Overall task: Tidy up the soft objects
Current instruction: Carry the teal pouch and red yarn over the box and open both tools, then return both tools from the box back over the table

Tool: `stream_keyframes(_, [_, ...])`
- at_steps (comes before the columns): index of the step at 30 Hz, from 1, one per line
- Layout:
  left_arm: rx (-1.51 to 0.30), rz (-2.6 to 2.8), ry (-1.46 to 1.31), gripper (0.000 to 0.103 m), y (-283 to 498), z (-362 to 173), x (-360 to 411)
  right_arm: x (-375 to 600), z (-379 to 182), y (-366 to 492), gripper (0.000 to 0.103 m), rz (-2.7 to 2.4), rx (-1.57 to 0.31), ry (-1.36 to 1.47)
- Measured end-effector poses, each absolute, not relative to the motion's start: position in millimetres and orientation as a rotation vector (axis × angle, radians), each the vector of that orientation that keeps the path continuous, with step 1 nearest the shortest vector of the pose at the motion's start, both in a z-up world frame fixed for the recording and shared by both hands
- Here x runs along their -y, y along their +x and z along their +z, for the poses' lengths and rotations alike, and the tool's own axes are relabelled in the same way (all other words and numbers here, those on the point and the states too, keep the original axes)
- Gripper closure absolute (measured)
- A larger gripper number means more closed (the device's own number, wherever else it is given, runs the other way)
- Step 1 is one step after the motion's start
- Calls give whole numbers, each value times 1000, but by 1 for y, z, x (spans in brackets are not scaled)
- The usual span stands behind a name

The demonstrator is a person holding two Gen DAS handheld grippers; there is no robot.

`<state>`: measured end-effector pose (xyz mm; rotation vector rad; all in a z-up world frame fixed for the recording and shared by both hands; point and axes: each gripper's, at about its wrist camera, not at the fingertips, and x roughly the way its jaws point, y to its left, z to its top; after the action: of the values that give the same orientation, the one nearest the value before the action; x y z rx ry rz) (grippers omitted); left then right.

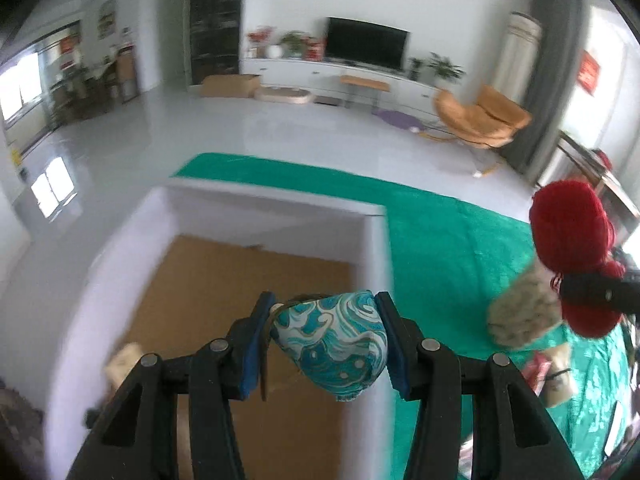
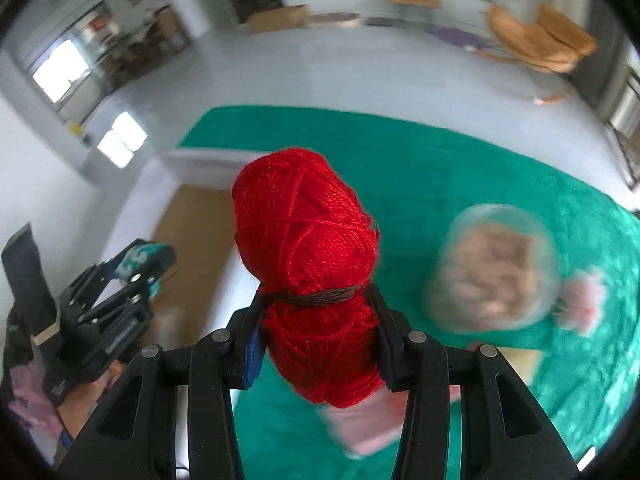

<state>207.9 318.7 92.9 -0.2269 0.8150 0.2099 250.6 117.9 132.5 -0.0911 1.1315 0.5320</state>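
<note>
Blue wave-patterned pouch pinched between left gripper jaws above white box with cardboard floor, red yarn ball clamped in right gripper jaws over green cloth, blurred furry item nearby.

Bright daylight, window glare on the glossy floor, motion blur, dark fisheye corners

The right gripper clamps a red yarn skein above the green cloth, near the white box at the cloth's left edge.
</note>
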Motion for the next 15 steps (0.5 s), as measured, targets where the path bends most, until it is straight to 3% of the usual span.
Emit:
stream_keyframes(4, [-851,297,-243,50,176,81,-372,-184,119,219,56,633,-1144,-129])
stream_keyframes(6, [-877,346,-236,35,161,73,-392,-212,109,203,49,691,-1162,-131])
stream_keyframes(7, [-880,363,-234,15,154,69,-398,-222,104,197,46,721,-1172,-128])
stream_keyframes(8, [-873,393,-233,3,144,67,-406,-234,98,189,38,762,-1182,-125])
stream_keyframes(9, [-863,417,-234,3,137,65,-411,-239,94,185,32,779,-1187,-126])
stream_keyframes(15, [-854,425,-338,3,113,57,-422,-226,91,177,32,786,-1146,-111])
